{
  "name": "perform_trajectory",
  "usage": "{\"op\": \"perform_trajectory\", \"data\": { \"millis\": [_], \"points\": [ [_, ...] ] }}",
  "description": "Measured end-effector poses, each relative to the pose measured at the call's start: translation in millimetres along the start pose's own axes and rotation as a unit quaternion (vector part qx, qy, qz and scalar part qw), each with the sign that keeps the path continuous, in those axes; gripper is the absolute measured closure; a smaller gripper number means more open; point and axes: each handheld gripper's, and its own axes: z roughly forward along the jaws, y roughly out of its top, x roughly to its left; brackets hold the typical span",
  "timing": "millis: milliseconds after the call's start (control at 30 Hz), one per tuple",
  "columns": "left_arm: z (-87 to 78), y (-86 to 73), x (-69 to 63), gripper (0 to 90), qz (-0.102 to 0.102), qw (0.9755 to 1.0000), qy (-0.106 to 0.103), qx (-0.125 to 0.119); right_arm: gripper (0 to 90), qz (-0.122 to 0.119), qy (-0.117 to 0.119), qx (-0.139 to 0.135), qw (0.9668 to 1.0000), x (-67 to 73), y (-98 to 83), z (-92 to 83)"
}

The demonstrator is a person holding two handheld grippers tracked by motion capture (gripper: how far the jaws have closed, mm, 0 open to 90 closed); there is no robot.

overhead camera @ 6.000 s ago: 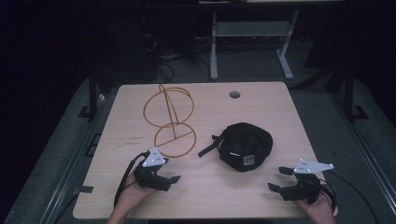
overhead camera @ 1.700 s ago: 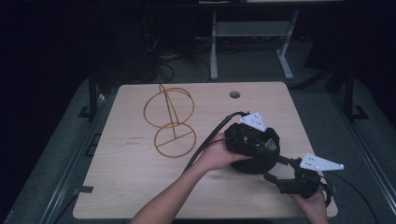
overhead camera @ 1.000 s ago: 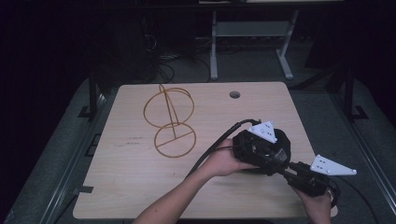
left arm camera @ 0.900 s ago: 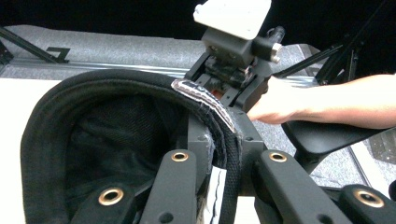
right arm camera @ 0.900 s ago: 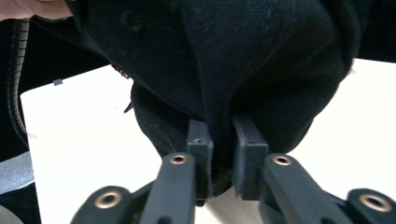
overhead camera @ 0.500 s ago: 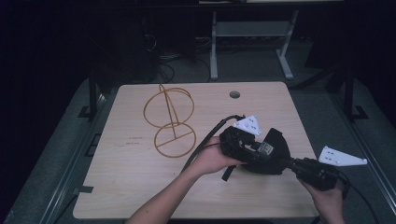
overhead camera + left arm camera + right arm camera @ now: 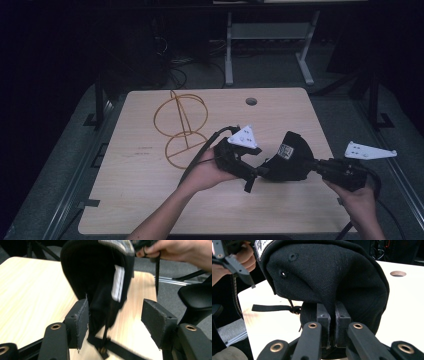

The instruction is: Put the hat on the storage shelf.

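A black cap [image 7: 287, 162] hangs lifted above the wooden table [image 7: 140, 200], right of its middle. My right gripper [image 7: 312, 165] comes in from the right and is shut on a fold of the cap's fabric [image 7: 324, 272]; in the right gripper view the gripper [image 7: 332, 312] has its pads pressed together on it. My left gripper [image 7: 255, 172] sits at the cap's left edge. Its jaws have just been opening. In the left gripper view the cap [image 7: 100, 277] hangs between the spread pads [image 7: 155, 320] of that gripper [image 7: 115, 322], and the right pad stands off it. The cap's strap [image 7: 272, 308] dangles below.
A gold wire stand of rings [image 7: 181, 125] stands at the table's back left. A round cable hole [image 7: 251, 101] is near the far edge. Dark floor, cables and a metal frame lie beyond the table.
The right gripper has raised the cap off the table and tipped it up. The left gripper has slid left along the cap and its jaws have spread apart.
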Motion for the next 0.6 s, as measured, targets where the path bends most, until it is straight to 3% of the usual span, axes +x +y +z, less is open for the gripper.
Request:
{"op": "perform_trajectory", "data": {
  "millis": [300, 600],
  "points": [
    [-13.2, -19.9, 0.6, 36.7, -0.006, 0.9997, 0.021, 0.007, 84.8, 0.002, 0.002, 0.0, 1.0, -4.3, 17.6, -1.5],
    [-23.6, -52.1, -2.7, 35.7, -0.015, 0.999, 0.038, 0.017, 84.8, 0.0, -0.001, 0.008, 1.0, -5.3, 42.1, -6.2]
  ]
}}
